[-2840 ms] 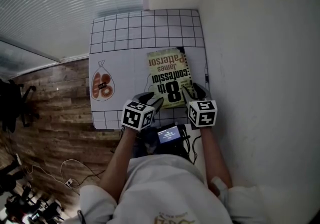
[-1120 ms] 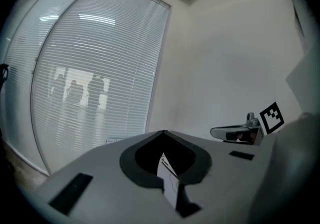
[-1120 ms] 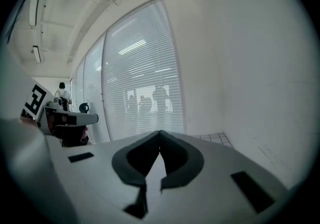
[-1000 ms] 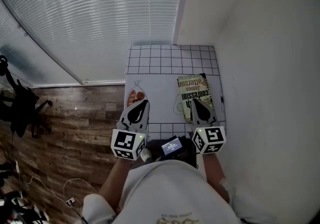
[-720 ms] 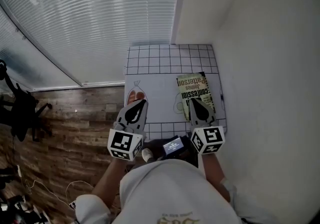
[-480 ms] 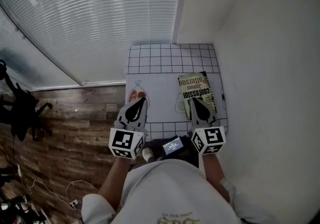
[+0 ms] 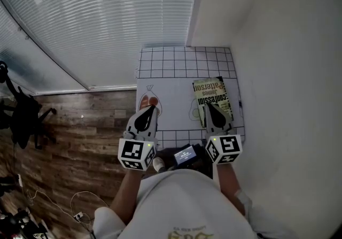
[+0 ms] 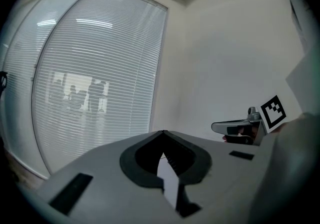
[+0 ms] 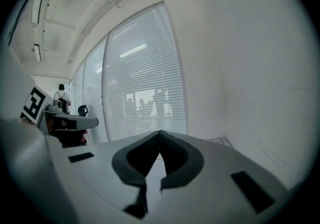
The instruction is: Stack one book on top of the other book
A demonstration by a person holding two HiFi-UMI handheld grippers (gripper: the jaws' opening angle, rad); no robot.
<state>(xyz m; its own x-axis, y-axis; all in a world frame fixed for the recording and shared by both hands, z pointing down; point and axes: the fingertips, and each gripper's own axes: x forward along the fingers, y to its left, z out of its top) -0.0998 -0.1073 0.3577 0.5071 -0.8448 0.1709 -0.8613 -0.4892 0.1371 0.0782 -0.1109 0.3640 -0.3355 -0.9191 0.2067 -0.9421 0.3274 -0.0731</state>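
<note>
A yellow-green paperback (image 7: 212, 97) with black lettering lies flat at the right of the white gridded mat (image 7: 184, 61), and a thin dark edge shows along its right side. I cannot tell whether a second book lies under it. My right gripper (image 7: 209, 106) hangs over the book's near end, shut and holding nothing. My left gripper (image 7: 152, 107) is shut and empty over the mat's left part, apart from the book. In the left gripper view the left gripper (image 8: 162, 133) has its jaws together; in the right gripper view the right gripper (image 9: 160, 133) does too.
A drawing of a bread bag (image 7: 144, 101) is on the mat under the left gripper. A white wall (image 7: 278, 72) runs along the table's right side and window blinds (image 7: 107, 18) stand behind it. Wooden floor (image 7: 91, 136) lies to the left. A small screen (image 7: 186, 154) sits at my chest.
Both grippers have drawn back from the book's near end and moved apart, the left one out over the bread-bag drawing. Over the last second they hardly moved.
</note>
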